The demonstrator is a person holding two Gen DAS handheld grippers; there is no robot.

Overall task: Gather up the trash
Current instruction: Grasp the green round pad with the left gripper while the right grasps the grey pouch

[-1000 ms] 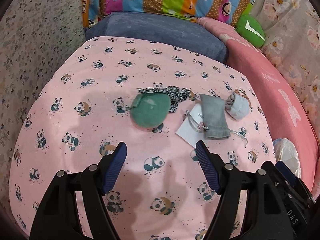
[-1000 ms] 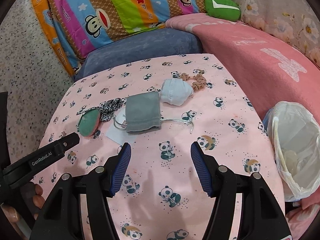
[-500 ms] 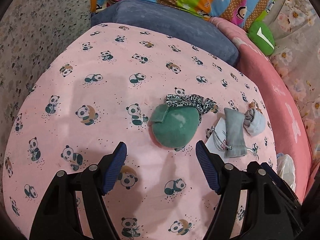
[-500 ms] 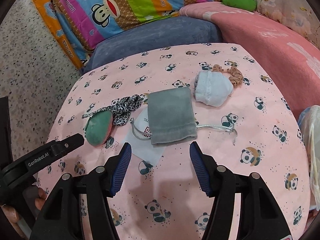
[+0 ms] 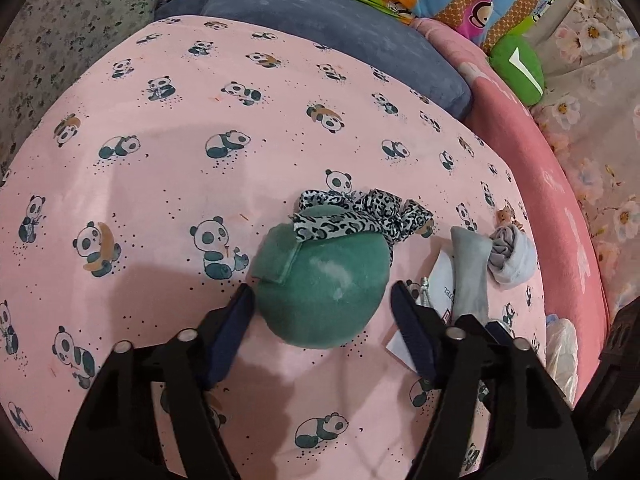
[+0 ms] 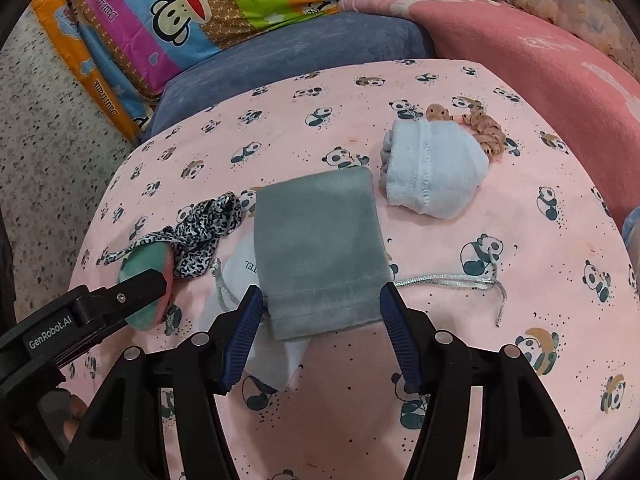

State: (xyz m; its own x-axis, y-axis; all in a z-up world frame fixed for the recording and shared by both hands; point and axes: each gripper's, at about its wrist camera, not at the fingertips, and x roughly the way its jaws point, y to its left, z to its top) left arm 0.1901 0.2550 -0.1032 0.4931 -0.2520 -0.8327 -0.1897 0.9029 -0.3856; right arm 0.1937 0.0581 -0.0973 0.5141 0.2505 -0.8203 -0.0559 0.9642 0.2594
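Centre-low of left wrist view: left gripper spread wide, straddling green pouch, not clamped | lower centre of right wrist view: right gripper spread around grey drawstring bag lying on white paper | both likely soft, light, compressible; pinch mid-body, avoid cord | leopard scrunchie drapes the pouch's far edge, may snag

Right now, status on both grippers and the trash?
Left gripper open, straddling green pouch. Right gripper open, straddling grey pouch. Nothing gripped. Leopard scrunchie draped on green pouch.
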